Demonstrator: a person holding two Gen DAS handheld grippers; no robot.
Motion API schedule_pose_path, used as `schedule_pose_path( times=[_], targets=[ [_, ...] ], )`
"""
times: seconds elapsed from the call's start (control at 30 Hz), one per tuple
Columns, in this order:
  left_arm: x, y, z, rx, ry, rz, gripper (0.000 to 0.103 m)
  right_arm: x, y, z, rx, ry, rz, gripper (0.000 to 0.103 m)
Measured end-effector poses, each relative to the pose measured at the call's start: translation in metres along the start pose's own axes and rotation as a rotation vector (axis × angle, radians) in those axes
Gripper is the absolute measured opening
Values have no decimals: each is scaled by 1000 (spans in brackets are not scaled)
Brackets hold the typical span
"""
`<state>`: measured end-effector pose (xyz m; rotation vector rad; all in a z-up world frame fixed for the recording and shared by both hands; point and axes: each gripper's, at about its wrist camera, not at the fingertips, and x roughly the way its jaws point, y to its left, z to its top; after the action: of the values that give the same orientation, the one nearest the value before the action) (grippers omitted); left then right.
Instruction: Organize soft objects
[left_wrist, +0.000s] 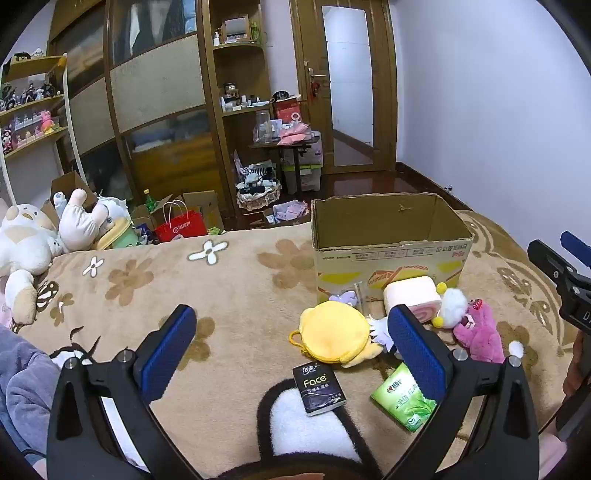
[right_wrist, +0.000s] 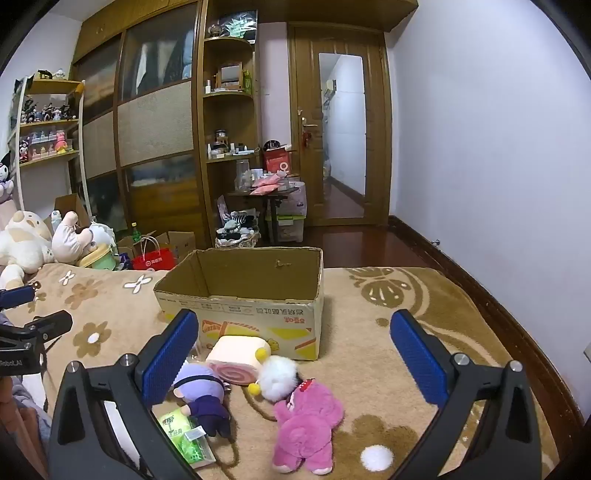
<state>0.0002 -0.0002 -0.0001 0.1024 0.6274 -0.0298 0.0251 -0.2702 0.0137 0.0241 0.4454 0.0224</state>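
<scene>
Resting on a tan flowered blanket (left_wrist: 236, 280), an open-topped cardboard box (left_wrist: 388, 236) stands upright with a cluster of soft objects lying at the foot of its near wall.

Left gripper (left_wrist: 291, 343): jaws spread wide, nothing between them. It hovers above the blanket. Between its blue pads, from its own camera, lie:
- a yellow round plush (left_wrist: 334, 334), flat on the blanket;
- a black tissue pack (left_wrist: 319, 389) marked "Face", just in front of the yellow plush;
- a green tissue pack (left_wrist: 404, 400), partly hidden behind the right-hand pad.

Right gripper (right_wrist: 294, 354): jaws likewise spread wide, gripping nothing. Below it, from its own camera, lie:
- a pink bear (right_wrist: 304, 424), face down, nearest the camera;
- a white pom-pom toy (right_wrist: 277, 373) with yellow ends, touching the bear's head;
- a pink roll-cake plush (right_wrist: 238, 358), lying against the box wall;
- a purple-haired doll (right_wrist: 201, 395), beside the roll-cake and partly behind the left-hand pad;
- the green tissue pack (right_wrist: 186, 437), touching the doll's lower side.

A white fluffy spot (right_wrist: 376, 458) shows on the blanket to the right of the bear.

No soft object is visible inside the box; its floor is hidden in both views.

Background: large stuffed animals (left_wrist: 33, 243) lie at the far left edge of the bed. A red shopping bag (left_wrist: 181, 225) stands on the floor beyond. A wooden wardrobe (left_wrist: 155, 92) and a wooden door (left_wrist: 347, 85) line the far wall.
</scene>
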Motion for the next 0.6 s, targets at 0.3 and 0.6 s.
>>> schedule_pose_path(
  times=[0.3,0.6],
  targets=[
    [0,0,0,-3,-5,-2,102,-1,0,0,3,0,0,103],
    [0,0,0,-4,-8,-3,102,-2,-1,0,5,-7,-5,103]
  ],
)
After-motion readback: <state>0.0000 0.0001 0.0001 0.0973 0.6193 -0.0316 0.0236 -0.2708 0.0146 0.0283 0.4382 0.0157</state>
